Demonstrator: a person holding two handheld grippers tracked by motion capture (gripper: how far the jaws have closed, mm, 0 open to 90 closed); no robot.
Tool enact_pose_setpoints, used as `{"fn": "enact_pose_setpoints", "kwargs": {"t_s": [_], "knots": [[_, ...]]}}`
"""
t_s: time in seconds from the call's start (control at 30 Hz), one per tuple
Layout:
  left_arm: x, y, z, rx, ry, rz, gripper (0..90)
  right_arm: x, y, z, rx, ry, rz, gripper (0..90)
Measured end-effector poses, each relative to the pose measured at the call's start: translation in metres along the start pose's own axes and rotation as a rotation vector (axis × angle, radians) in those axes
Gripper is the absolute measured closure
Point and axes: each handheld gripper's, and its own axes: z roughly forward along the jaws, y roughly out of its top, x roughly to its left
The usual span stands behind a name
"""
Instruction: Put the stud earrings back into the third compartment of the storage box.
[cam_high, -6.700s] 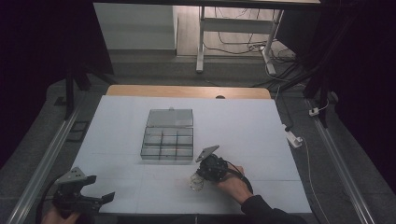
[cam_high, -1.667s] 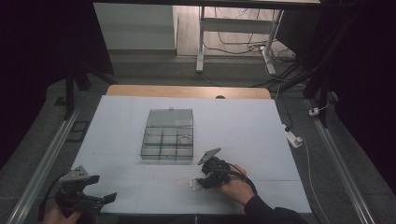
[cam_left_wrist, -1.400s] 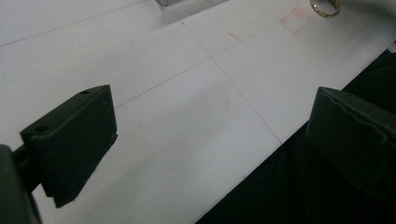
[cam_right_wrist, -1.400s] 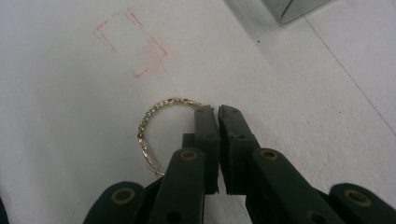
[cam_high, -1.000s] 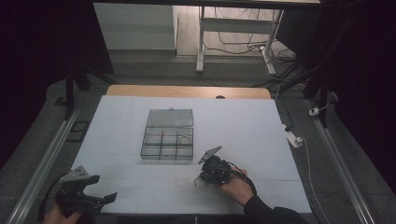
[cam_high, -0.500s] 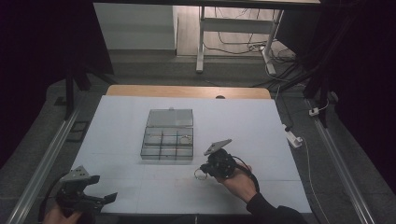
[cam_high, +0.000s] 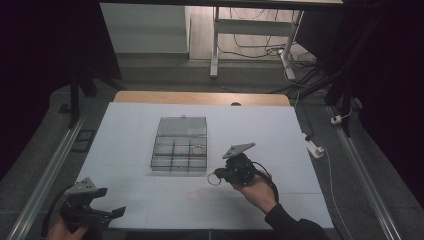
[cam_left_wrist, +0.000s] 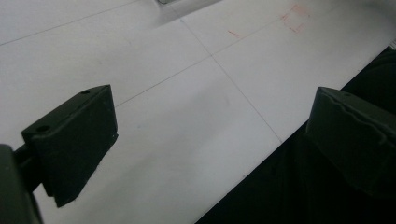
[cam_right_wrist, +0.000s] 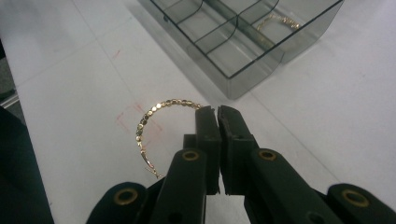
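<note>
Right gripper view: gold bracelet (cam_right_wrist: 154, 123) pinched, seemingly, in clenched right tongs (cam_right_wrist: 216, 114), looping leftward.

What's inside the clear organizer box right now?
The organizer box has one gold chain lying in a far compartment. The near compartments look empty. The box's far end is cut off in the right gripper view.
</note>
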Motion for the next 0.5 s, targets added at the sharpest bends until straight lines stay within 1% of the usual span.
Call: {"fn": "enact_pose_setpoints", "kwargs": {"t_s": [0.17, 0.27, 0.37, 0.5], "knots": [[0.0, 0.0, 0.0, 0.0, 0.0, 0.0, 2.3, -0.003, 0.007, -0.004, -0.029, -0.01, 0.006, 87.2], [0.0, 0.0, 0.0, 0.0, 0.0, -0.001, 2.3, -0.007, 0.01, -0.004, -0.047, -0.003, 0.024, 87.2], [0.0, 0.0, 0.0, 0.001, 0.0, 0.0, 2.4, -0.008, 0.013, -0.004, -0.056, -0.004, 0.031, 87.2], [0.0, 0.0, 0.001, 0.002, -0.001, -0.001, 2.3, -0.011, 0.018, -0.005, -0.078, -0.008, 0.032, 87.2]]}}
